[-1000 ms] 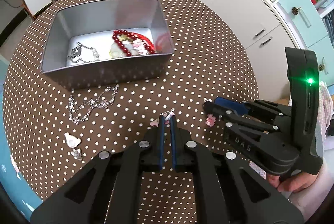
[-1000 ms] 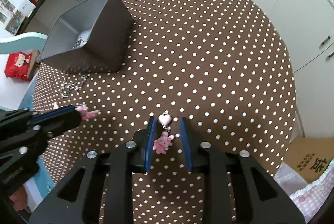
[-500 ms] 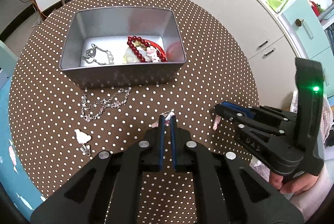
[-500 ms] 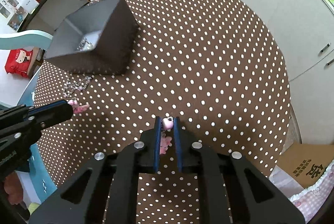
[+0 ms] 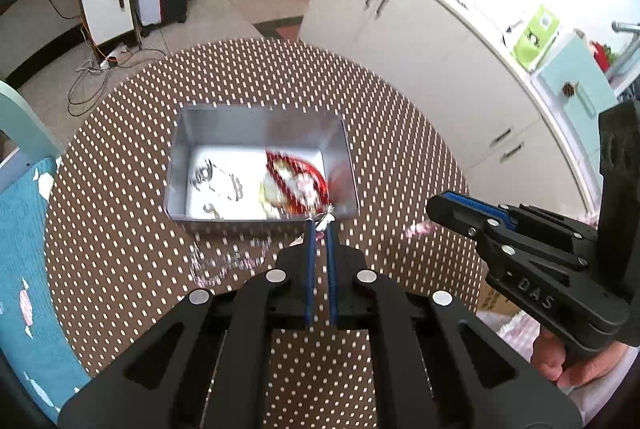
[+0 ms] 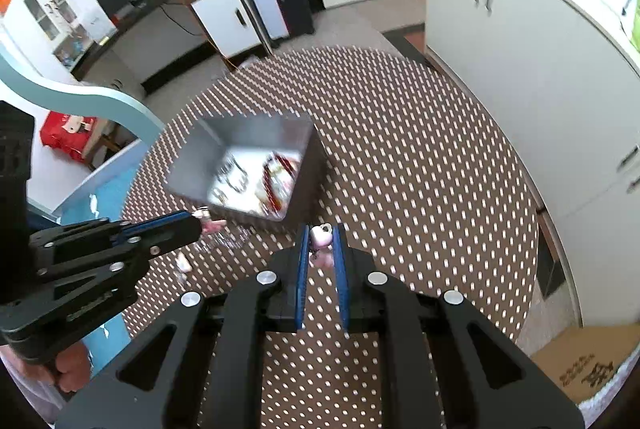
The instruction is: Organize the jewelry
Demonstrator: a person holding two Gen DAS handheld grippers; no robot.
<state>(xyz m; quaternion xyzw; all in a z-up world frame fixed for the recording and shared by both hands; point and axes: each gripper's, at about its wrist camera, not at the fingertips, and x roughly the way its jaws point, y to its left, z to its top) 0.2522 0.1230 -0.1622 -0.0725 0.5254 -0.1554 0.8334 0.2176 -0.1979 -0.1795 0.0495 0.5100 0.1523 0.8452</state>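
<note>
Jewelry is split between the two claws, the tin and the table. One small pink charm with a silver clasp (image 5: 321,223) is pinched at the very tips of the left claw (image 5: 320,229), whose fingers stand narrow around it; in the right wrist view the same piece shows as a pink blur at that claw's tip. A second pink charm (image 6: 321,237), a rounded bead with a little figure hanging under it, sits between the fingers of the right claw (image 6: 321,235), gripped near their tips with a narrow gap. In the left wrist view it pokes out as a pink smear just ahead of that claw's tip.

Just ahead of the left claw stands one rectangular metal tin (image 5: 200,223), open-topped. Inside it lie a silver chain (image 5: 208,179) to the left, a red beaded bracelet (image 5: 298,169) to the right, and some pale pieces under the beads, too blurred to name.

On the brown polka-dot table (image 5: 400,149), one more silver chain (image 5: 224,261) lies between the tin's near wall and the left claw, to the claw's left. One small pale piece (image 6: 183,262) lies on the table under the left claw in the right wrist view.
</note>
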